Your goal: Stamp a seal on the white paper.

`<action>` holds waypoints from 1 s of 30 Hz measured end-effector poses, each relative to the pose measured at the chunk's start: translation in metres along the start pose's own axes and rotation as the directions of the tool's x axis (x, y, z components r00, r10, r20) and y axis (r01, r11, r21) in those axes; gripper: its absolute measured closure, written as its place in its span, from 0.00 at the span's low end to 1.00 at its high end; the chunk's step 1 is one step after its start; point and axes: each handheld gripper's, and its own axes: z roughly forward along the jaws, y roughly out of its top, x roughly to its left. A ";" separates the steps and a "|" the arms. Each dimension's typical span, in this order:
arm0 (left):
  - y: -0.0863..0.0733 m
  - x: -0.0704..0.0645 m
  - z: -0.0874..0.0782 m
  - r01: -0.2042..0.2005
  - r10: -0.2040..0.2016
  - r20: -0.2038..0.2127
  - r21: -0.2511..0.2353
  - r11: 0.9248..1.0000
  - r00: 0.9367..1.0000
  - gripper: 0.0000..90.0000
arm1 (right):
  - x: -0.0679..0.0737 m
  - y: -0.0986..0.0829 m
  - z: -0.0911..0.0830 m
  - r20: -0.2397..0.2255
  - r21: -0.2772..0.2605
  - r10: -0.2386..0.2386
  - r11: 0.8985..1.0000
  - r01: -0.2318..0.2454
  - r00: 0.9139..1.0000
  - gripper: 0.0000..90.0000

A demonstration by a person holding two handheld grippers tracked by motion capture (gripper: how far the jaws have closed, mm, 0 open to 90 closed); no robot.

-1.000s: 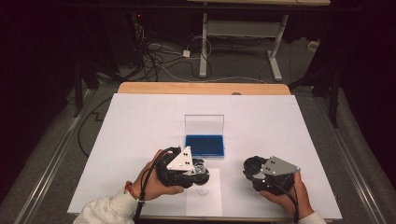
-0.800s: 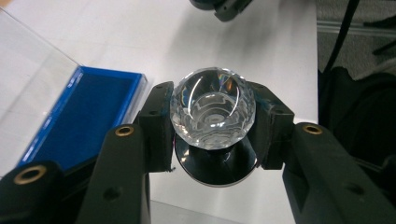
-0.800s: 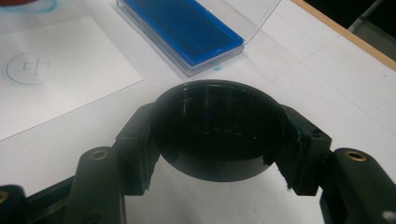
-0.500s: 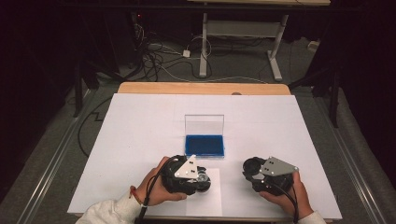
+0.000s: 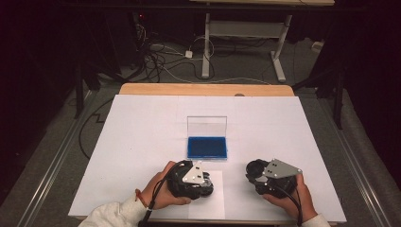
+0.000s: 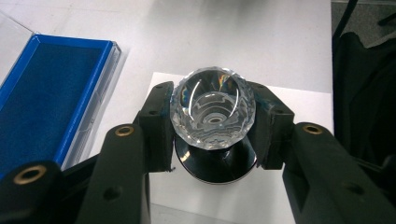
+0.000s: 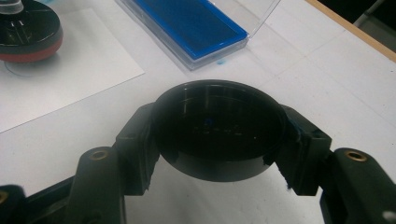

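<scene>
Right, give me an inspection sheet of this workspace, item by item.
Surface: white table top, with a white paper sheet near the front edge.
Job's things: faceted clear knob on a black base; round black cap; open blue-lined case.
Clutter: nothing seen.
Grippers: left gripper shut on the knob over the sheet; right gripper shut on the cap.
Cables: loose cables on the floor beyond the table.
Surroundings: dark room, white desk frame behind.
</scene>
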 end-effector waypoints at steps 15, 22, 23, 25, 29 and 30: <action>-0.001 -0.002 0.009 -0.013 0.013 0.007 0.022 1.000 1.000 0.61 | 0.001 0.000 0.000 -0.002 0.005 -0.005 1.000 0.005 1.000 0.43; -0.003 0.000 0.012 -0.008 0.008 0.008 0.029 1.000 1.000 0.61 | 0.001 0.000 0.001 -0.005 0.006 -0.007 1.000 0.007 1.000 0.43; -0.004 0.001 0.012 -0.004 0.004 0.009 0.026 1.000 1.000 0.61 | 0.001 0.000 0.001 -0.005 0.007 -0.006 1.000 0.006 1.000 0.43; -0.004 0.002 0.012 0.001 -0.001 0.016 0.027 1.000 1.000 0.61 | 0.000 0.000 0.001 -0.003 0.008 -0.003 1.000 0.003 1.000 0.43; -0.005 0.003 0.012 0.015 -0.016 0.024 0.023 1.000 1.000 0.61 | 0.001 0.000 0.001 -0.001 0.009 -0.005 1.000 0.005 1.000 0.43; -0.005 0.003 0.012 0.017 -0.017 0.024 0.024 1.000 1.000 0.61 | 0.001 0.000 0.001 -0.001 0.009 -0.005 1.000 0.005 1.000 0.43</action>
